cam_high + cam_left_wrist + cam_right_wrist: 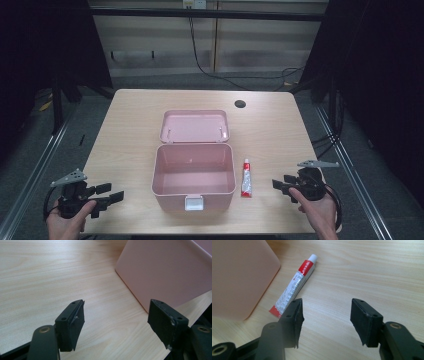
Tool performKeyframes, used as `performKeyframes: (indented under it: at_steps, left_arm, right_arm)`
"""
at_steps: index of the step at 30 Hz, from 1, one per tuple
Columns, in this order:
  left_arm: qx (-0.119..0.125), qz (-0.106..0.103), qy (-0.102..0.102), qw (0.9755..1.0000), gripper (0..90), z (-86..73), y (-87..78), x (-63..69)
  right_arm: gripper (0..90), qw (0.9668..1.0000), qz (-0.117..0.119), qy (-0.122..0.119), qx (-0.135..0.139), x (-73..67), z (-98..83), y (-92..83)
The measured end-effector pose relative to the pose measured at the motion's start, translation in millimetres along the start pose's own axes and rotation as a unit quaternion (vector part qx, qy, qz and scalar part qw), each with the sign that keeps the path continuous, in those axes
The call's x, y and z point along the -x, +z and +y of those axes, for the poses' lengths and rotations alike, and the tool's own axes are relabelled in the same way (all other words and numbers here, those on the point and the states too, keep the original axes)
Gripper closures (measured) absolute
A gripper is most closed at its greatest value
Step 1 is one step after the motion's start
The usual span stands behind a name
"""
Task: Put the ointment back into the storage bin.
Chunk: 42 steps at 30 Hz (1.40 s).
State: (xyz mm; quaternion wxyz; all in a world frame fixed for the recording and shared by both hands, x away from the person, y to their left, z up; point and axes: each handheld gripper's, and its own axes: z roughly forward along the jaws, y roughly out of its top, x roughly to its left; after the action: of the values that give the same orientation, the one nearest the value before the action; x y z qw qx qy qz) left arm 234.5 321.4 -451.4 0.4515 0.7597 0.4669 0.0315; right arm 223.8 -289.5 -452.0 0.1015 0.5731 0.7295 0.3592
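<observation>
Beside box (239, 277), tube's (294, 285) print, high view blurs it

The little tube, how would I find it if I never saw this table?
Look for the big pink box standing open in the middle of the wooden table. Just to its right, apart from it, the tube lies flat. It is thin and white with red ends and a white cap, unlike anything nearby.

Open pink box (193, 175) blocks the table's (130, 130) middle; tube (246, 178) lies just beside its right wall; bare wood flanks both sides.
</observation>
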Motion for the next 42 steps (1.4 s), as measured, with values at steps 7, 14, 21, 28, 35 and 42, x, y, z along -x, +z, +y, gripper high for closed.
performKeyframes:
  at_steps: [7,14,21,28,35,42]
  left_arm:
    - [-0.003,0.005,0.001,1.0000,29.4,-1.4,-1.1,0.2]
    - [-0.004,0.004,-0.001,1.0000,29.4,-1.4,0.3,0.7]
    - [-0.005,0.007,-0.002,1.0000,29.4,-0.5,1.9,0.4]
    - [-0.008,0.010,-0.002,0.9999,29.3,-1.6,0.6,-1.9]
    - [-0.012,0.010,-0.001,0.9999,28.9,-1.9,1.5,-0.9]
    - [-0.009,0.011,-0.005,0.9999,28.8,-2.3,1.2,-1.0]
  right_arm:
    - [48.0,0.9999,0.004,0.002,-0.012,-3.8,3.6,3.1]
    - [50.0,0.9987,0.013,-0.009,-0.048,-15.8,17.8,5.5]
    - [49.8,0.9954,0.004,-0.028,-0.092,-28.7,32.9,14.7]
    - [51.0,0.9923,0.011,-0.028,-0.120,-31.8,42.9,20.5]
    - [54.7,0.9876,0.009,-0.028,-0.154,-34.7,52.1,30.3]
    - [56.1,0.9813,-0.007,-0.057,-0.184,-46.6,61.2,41.7]
